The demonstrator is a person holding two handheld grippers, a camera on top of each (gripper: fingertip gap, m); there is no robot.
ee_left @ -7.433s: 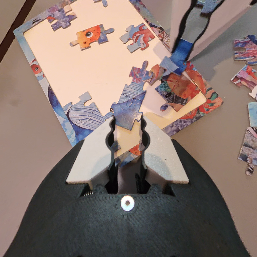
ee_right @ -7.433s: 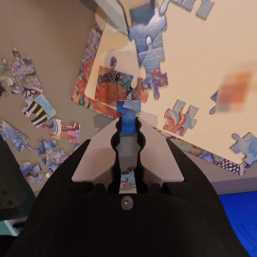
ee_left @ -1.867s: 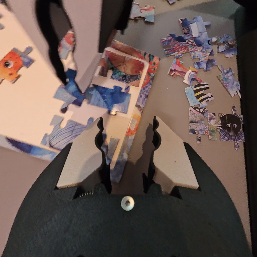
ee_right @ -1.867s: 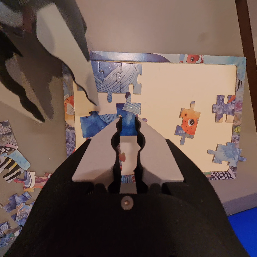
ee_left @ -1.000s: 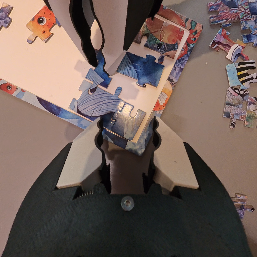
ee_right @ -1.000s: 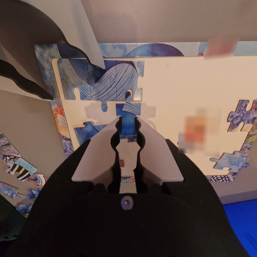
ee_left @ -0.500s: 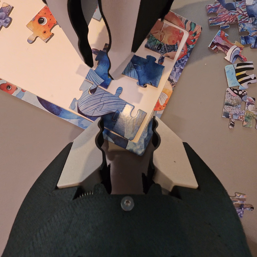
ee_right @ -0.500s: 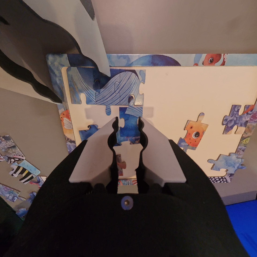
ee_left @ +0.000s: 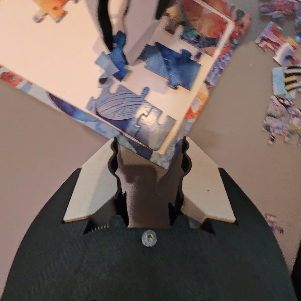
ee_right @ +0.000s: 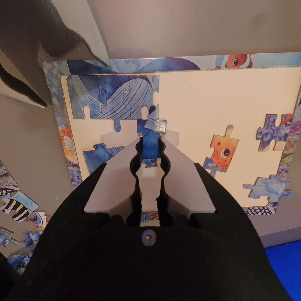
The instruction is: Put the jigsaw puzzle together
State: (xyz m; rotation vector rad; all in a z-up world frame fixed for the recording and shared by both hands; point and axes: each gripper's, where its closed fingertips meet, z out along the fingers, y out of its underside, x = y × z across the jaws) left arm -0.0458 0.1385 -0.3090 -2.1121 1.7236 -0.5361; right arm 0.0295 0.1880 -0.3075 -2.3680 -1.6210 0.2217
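Grey-beige counter (ee_right: 179,29), matte, carries all items.

Puzzle tray (ee_right: 203,97): cream base, printed sea-life border; lies flat on the counter.
- Whale section (ee_right: 114,96): three joined pieces, seated in the tray's corner nearest the left hand-held gripper.
- Blue piece (ee_right: 150,138): clenched between the fingers of the right hand-held gripper (ee_right: 149,140), its far edge just under the whale section, its tab beside a notch there; not yet seated flat.
- Ray piece (ee_left: 171,68): dark blue, loose on the tray base, near the tray's short edge.
- Orange fish piece (ee_right: 223,151): loose, mid-tray.
- Purple piece (ee_right: 275,132) and pale blue piece (ee_right: 268,189): against the tray's far short edge.
- Crab pieces (ee_left: 203,27): in another tray corner, blurred.

Left hand-held gripper (ee_left: 149,146): released, fingers wide, straddling the tray's whale corner; contact cannot be told.

Loose pieces (ee_left: 285,97): scattered on the counter beside the tray, among them a striped fish piece (ee_right: 17,206).

Blue surface (ee_right: 285,268): beyond the counter edge, right wrist view.
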